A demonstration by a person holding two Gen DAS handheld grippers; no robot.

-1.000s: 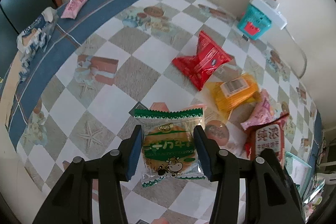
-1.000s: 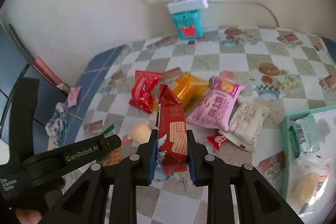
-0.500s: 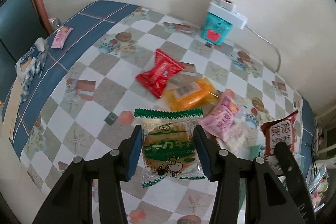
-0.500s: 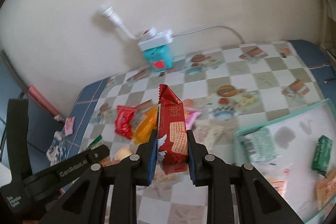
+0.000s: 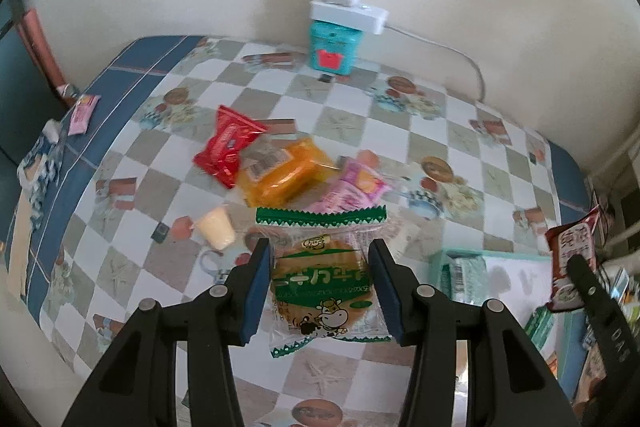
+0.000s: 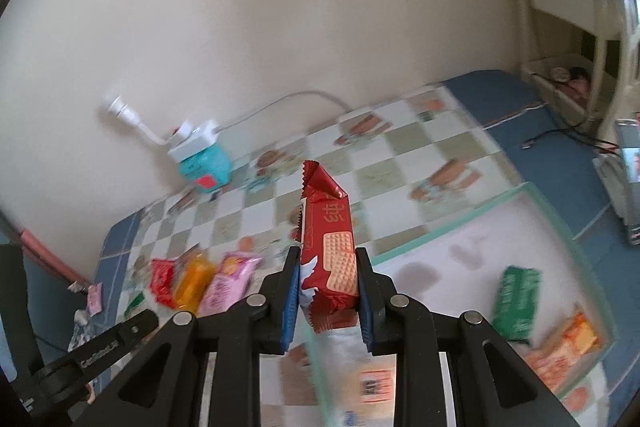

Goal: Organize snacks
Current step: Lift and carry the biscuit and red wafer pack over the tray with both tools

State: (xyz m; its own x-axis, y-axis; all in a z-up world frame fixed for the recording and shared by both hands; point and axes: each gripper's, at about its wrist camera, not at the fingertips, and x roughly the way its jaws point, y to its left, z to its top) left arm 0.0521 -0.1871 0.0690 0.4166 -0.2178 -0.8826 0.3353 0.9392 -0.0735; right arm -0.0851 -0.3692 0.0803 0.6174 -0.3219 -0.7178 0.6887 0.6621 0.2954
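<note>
Left wrist view: the left gripper (image 5: 320, 291) is clamped on a green-edged cake packet (image 5: 323, 277), its pads pressing the two side edges, and holds it above the checked tablecloth (image 5: 360, 115). The packet looks light, with a soft round cake inside thin slippery film, so I judge that a hard squeeze would crush it; the grip across the cake's width seems sound. This view alone shows the pile left on the cloth in full: a red packet (image 5: 226, 151), an orange packet (image 5: 286, 175), a pink packet (image 5: 352, 187) and a small pale cup (image 5: 214, 229).

Right wrist view: the right gripper (image 6: 327, 287) is closed tight on a red biscuit packet (image 6: 329, 251), held upright at its lower half. It looks stiffer but brittle inside. Only here does the inside of the teal-rimmed tray (image 6: 452, 227) show, with a green packet (image 6: 516, 301) and an orange one (image 6: 568, 347) lying in it.
</note>
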